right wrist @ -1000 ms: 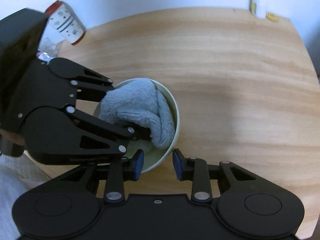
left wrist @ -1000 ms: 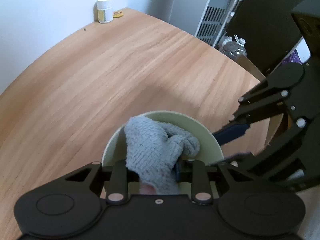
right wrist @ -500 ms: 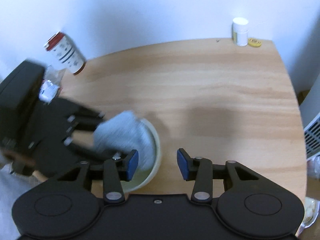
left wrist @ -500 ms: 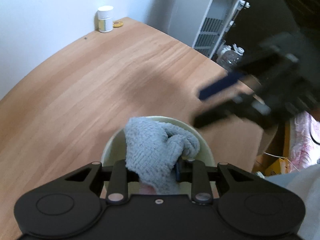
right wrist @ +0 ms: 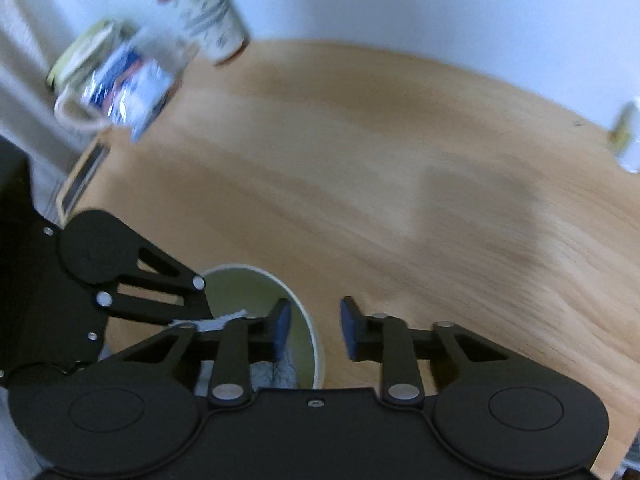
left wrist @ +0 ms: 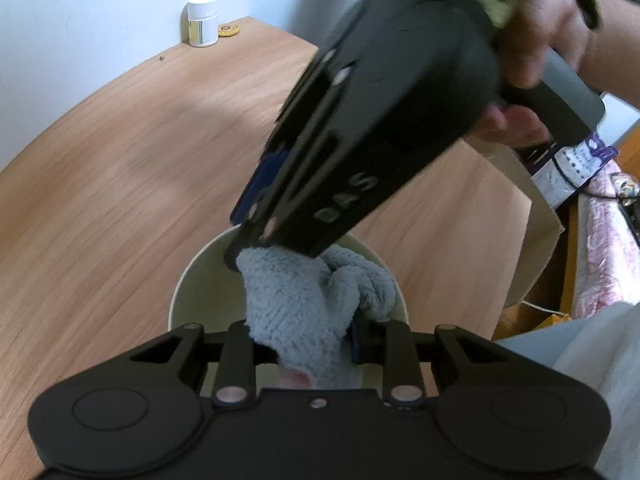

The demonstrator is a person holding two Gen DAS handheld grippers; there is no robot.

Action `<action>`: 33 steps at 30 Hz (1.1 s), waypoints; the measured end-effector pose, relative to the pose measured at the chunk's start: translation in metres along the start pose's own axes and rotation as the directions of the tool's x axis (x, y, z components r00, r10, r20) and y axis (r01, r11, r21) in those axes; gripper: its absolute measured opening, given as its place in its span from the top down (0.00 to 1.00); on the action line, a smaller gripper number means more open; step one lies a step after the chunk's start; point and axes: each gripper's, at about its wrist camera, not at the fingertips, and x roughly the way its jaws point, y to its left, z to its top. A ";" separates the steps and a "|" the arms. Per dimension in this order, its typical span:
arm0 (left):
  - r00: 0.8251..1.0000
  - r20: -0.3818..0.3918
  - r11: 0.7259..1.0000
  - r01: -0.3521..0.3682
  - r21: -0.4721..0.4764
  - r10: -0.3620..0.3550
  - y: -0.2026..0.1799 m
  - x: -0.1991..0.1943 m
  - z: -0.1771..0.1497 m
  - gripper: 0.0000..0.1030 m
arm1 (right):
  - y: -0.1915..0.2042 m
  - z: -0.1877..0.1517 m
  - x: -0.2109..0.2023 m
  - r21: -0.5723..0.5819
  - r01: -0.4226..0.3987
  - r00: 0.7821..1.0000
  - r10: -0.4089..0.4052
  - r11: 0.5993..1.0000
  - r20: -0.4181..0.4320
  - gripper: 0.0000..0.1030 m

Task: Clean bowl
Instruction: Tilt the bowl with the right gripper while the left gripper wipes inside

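A pale green bowl (left wrist: 200, 280) stands on the wooden table (left wrist: 120, 160). My left gripper (left wrist: 300, 340) is shut on a grey fluffy cloth (left wrist: 296, 304), which hangs down inside the bowl. My right gripper (left wrist: 240, 236), held by a hand (left wrist: 552, 40), reaches in from the upper right to the bowl's far rim. In the right wrist view that right gripper (right wrist: 316, 330) straddles the bowl's rim (right wrist: 314, 336), one blue pad inside and one outside. Its jaws are closing, with a small gap still on each side of the rim. The left gripper's body (right wrist: 120, 288) is at the left there.
A white pill bottle (left wrist: 203, 20) and a small yellow disc (left wrist: 228, 30) stand at the far table edge by the wall. A blurred red-rimmed paper cup (right wrist: 208, 16), a mug and packets (right wrist: 116, 80) crowd another corner. A cardboard box (left wrist: 532, 240) sits beyond the table's right edge.
The right gripper left the bowl's side, lifted, swung round and rolled, and now straddles the bowl's far rim with narrower jaws. The left gripper and cloth have stayed put.
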 end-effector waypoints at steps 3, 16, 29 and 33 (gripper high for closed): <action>0.999 -0.023 0.999 -0.038 0.032 0.039 -0.007 0.006 0.000 0.75 | 0.003 0.007 0.013 -0.056 -0.019 0.999 0.016 0.998 -0.050 0.80; 0.991 -0.036 0.989 -0.123 0.087 0.127 -0.025 -0.003 -0.004 0.76 | 0.009 0.009 0.020 -0.037 0.070 0.996 -0.071 0.997 -0.044 0.87; 0.988 -0.090 0.953 -0.144 -0.266 0.124 0.002 0.007 0.007 0.76 | 0.006 -0.022 -0.001 0.204 0.180 0.983 -0.182 0.962 -0.012 0.94; 0.983 -0.111 0.949 -0.168 -0.265 0.144 -0.001 0.017 0.012 0.76 | 0.006 -0.033 -0.004 0.258 0.175 0.984 -0.181 0.950 0.000 0.95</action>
